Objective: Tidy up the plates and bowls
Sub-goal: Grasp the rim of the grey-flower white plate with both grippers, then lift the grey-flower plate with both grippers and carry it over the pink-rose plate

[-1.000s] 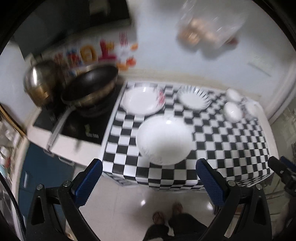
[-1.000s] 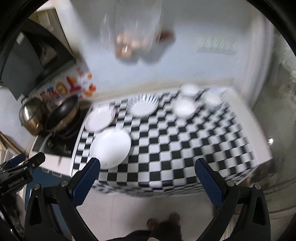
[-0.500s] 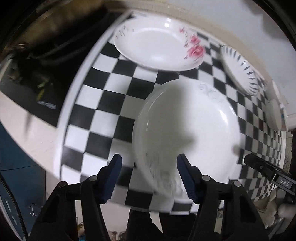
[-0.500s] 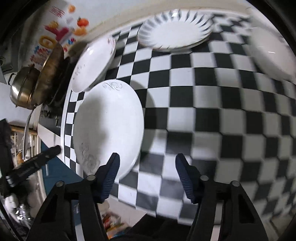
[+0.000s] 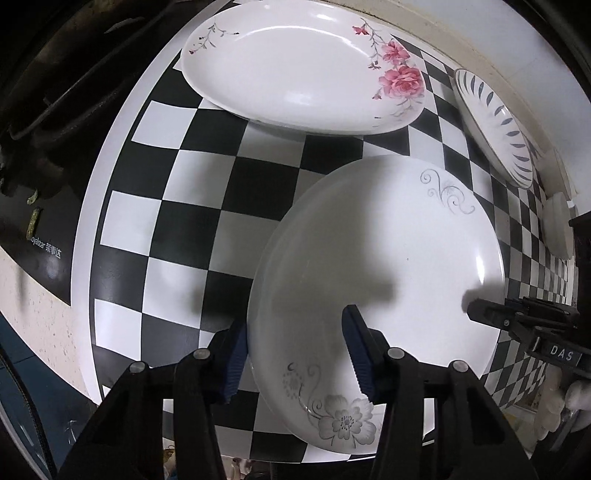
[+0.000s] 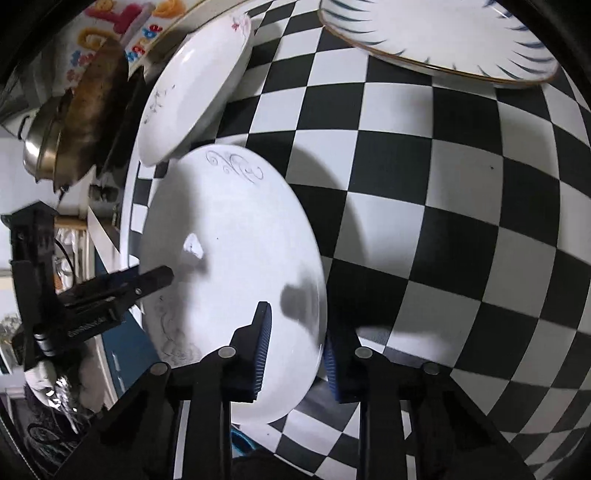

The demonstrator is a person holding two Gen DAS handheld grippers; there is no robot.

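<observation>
The large grey-flowered plate [image 5: 384, 266] lies just in front of the rose plate [image 5: 303, 66]. It looks stiff, glazed, slippery and breakable, so its thin rim is the hold. The left gripper [image 5: 295, 354] and right gripper [image 6: 295, 350] straddle opposite rims with jaws closing, pads not clearly pressing.

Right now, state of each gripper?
Left gripper: jaws closing astride the grey-flowered plate rim, not yet clamped.
Right gripper: jaws closing over the opposite rim, contact unclear.

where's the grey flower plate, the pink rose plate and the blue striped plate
grey flower plate [image 5: 388, 258], left wrist view, bare white centre
pink rose plate [image 5: 295, 62], left wrist view, middle of its well
blue striped plate [image 6: 436, 29], right wrist view, white inner surface
</observation>
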